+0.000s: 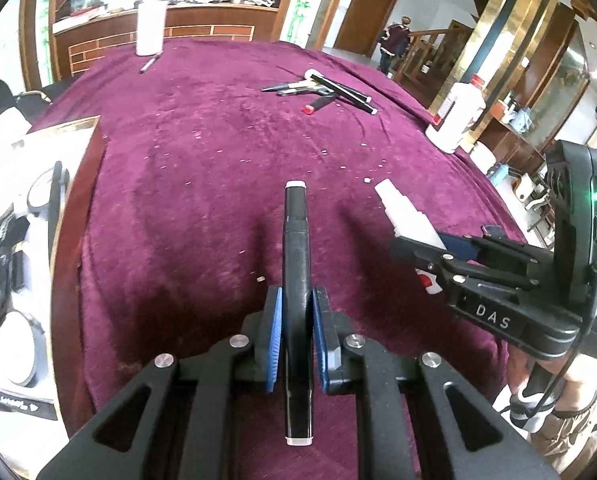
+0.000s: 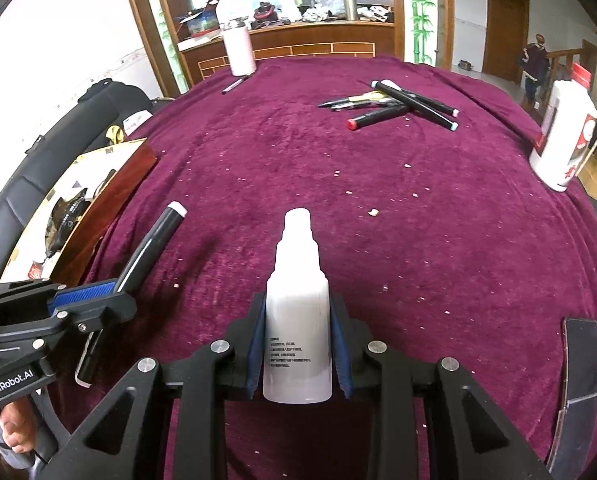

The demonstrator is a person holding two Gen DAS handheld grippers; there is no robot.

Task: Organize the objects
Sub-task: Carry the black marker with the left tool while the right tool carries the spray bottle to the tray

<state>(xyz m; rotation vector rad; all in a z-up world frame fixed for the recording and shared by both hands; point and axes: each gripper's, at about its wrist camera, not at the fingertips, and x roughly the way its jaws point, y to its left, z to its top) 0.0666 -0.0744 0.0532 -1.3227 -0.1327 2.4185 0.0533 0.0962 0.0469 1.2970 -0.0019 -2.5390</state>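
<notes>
left wrist view: a black marker (image 1: 296, 280) is clamped between the blue fingers (image 1: 275, 336) of the left gripper (image 1: 296, 338), lifted above the purple surface (image 1: 202, 160). it is best carried level toward the pen pile (image 1: 322, 90).

right wrist view: a white spray bottle (image 2: 297, 312) is pinched by the right gripper (image 2: 298, 354), clear of the surface. the grip is judged best kept firm, the bottle set upright near the white bottle (image 2: 562, 136).

Both wrist cameras look steeply down along their fingers, close over the counter (image 1: 202, 152), sharing its far pens (image 2: 394, 106).
</notes>
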